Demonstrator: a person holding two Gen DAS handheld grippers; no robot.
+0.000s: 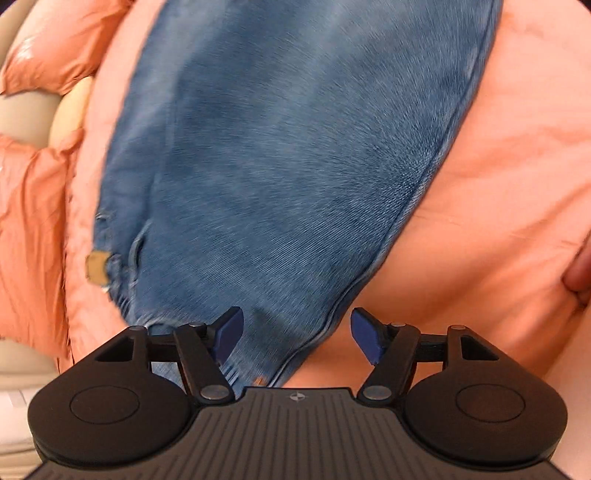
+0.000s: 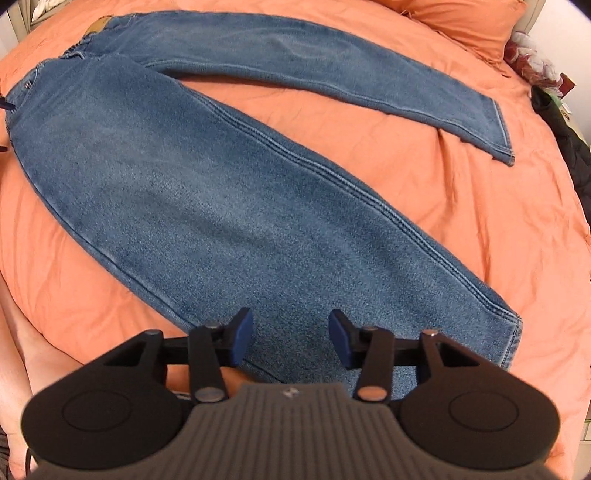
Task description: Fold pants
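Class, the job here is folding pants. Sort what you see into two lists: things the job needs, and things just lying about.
Needed for the job:
- jeans, spread flat, legs apart
- left tool, open above the waist end
- right tool, open above the near leg's hem
- orange bedspread, the work surface

Just lying about:
- orange pillow
- dark clothing at the bed's edge

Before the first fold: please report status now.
Left gripper open, right gripper open. Jeans flat on orange bedspread, legs spread. Nothing in way.
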